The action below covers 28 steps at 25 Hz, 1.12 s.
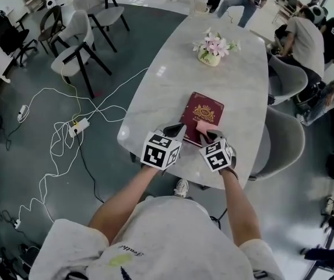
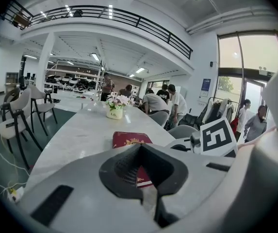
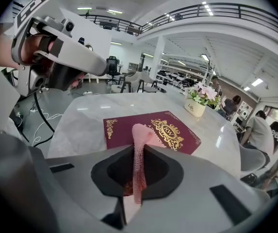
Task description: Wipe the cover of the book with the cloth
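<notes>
At the book's (image 1: 204, 112) near edge, right tool (image 3: 138, 148) pinches the cloth (image 3: 141, 131); left tool (image 2: 139, 146) is pressed together.

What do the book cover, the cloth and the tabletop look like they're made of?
Book: maroon leather-look cover, probably leatherette, slight sheen, gold embossed crest. Cloth, clamped in the right gripper: pink, soft, knobbly, microfibre-like weave. Table: glossy white marble-look top, faint veining, light reflections.
</notes>
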Each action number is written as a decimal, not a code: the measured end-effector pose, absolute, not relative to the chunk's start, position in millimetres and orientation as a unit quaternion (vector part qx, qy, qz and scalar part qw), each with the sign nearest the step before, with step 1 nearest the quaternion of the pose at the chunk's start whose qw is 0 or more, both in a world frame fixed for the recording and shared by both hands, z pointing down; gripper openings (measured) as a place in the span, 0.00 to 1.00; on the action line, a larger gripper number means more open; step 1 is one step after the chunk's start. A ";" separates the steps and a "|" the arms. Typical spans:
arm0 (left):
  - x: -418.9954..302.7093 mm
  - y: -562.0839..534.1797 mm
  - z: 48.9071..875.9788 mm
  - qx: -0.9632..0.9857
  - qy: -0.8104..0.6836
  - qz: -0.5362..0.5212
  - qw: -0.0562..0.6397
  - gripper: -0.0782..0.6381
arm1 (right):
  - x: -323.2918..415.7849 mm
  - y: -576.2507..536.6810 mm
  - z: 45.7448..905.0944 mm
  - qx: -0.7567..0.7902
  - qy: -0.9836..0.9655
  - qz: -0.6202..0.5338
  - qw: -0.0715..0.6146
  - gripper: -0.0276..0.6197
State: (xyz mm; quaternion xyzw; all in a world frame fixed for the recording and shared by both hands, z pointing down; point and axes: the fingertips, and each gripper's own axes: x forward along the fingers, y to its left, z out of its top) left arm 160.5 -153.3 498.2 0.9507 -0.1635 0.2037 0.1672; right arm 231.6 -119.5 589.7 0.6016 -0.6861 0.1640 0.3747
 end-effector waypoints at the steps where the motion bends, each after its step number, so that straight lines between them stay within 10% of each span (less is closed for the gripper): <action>1: 159.3 -152.7 498.1 0.951 -0.163 0.204 0.167 0.12 | 228.8 -117.8 589.4 0.602 -0.686 0.165 0.373 0.07; 28: 153.2 -132.0 501.1 0.954 -0.126 0.211 0.171 0.12 | 178.7 -72.9 568.7 0.625 -0.684 0.175 0.333 0.07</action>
